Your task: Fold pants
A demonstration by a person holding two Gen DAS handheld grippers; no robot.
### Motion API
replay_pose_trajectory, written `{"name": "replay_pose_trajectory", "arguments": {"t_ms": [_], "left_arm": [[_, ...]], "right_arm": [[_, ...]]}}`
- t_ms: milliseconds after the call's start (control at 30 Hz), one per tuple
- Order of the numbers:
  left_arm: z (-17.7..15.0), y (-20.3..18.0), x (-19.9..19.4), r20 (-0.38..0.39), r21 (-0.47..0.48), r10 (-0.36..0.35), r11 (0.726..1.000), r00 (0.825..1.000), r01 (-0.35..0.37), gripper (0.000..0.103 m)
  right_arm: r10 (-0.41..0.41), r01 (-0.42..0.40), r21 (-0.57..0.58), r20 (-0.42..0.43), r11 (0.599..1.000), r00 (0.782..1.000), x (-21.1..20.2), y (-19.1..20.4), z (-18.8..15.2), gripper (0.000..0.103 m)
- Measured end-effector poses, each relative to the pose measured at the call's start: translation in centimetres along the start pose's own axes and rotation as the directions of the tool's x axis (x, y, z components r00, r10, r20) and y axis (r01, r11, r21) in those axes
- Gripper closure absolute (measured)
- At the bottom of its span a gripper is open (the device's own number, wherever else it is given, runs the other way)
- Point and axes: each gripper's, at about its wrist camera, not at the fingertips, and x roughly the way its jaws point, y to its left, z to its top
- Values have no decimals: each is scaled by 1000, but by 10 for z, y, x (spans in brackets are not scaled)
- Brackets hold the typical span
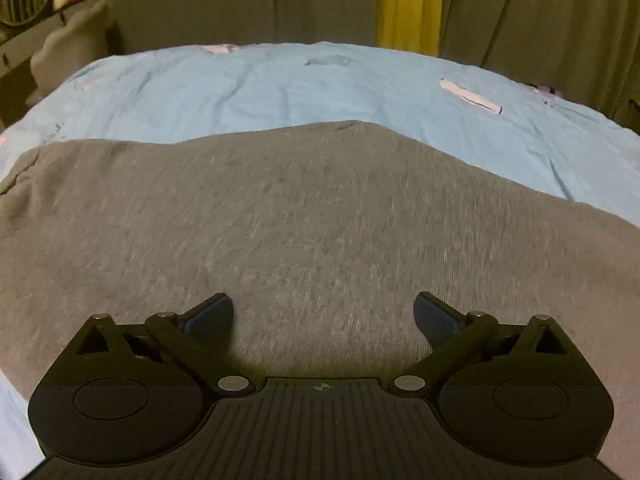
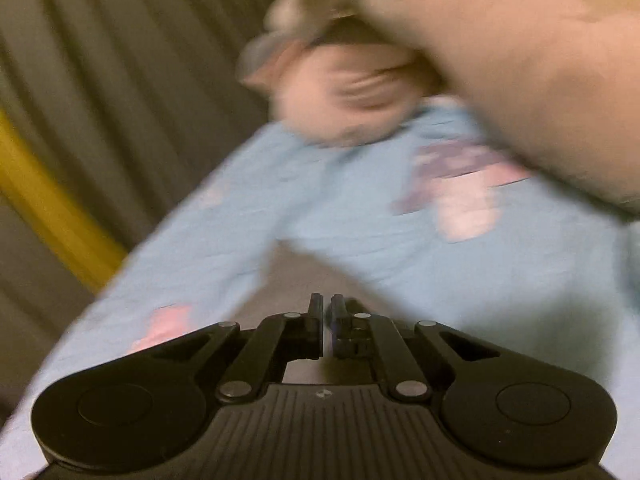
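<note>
With the grey pants spread across the blue sheet, the left gripper hangs splayed wide above them while the right gripper is pressed together (whether on cloth, I cannot tell), so an empty pull could leave the fold undone.

Black tongs, silver pivot pins

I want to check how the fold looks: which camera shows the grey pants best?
The left wrist view: the grey pants fill its middle, sharp, lying on the blue sheet with their far edge visible. The right wrist view is motion-blurred and shows only a small grey patch just beyond its tongs.
</note>
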Motion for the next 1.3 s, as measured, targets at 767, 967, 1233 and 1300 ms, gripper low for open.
{"name": "replay_pose_trajectory", "arguments": {"t_ms": [767, 967, 1233, 1300], "left_arm": [[-1, 6, -7, 9, -51, 5, 999, 1000, -5, 0], [-1, 14, -11, 5, -95, -1, 995, 1000, 1, 0], [-1, 9, -10, -6, -73, 12, 997, 1000, -12, 0], [-1, 10, -10, -7, -79, 8, 997, 1000, -9, 0]], "right_arm": [[104, -121, 437, 61, 891, 993, -100, -112, -52, 23], [79, -64, 442, -16, 895, 997, -92, -113, -64, 52], [82, -66, 379, -26, 923, 996, -68, -96, -53, 52], [66, -55, 343, -21, 938, 998, -67, -91, -52, 76]]}}
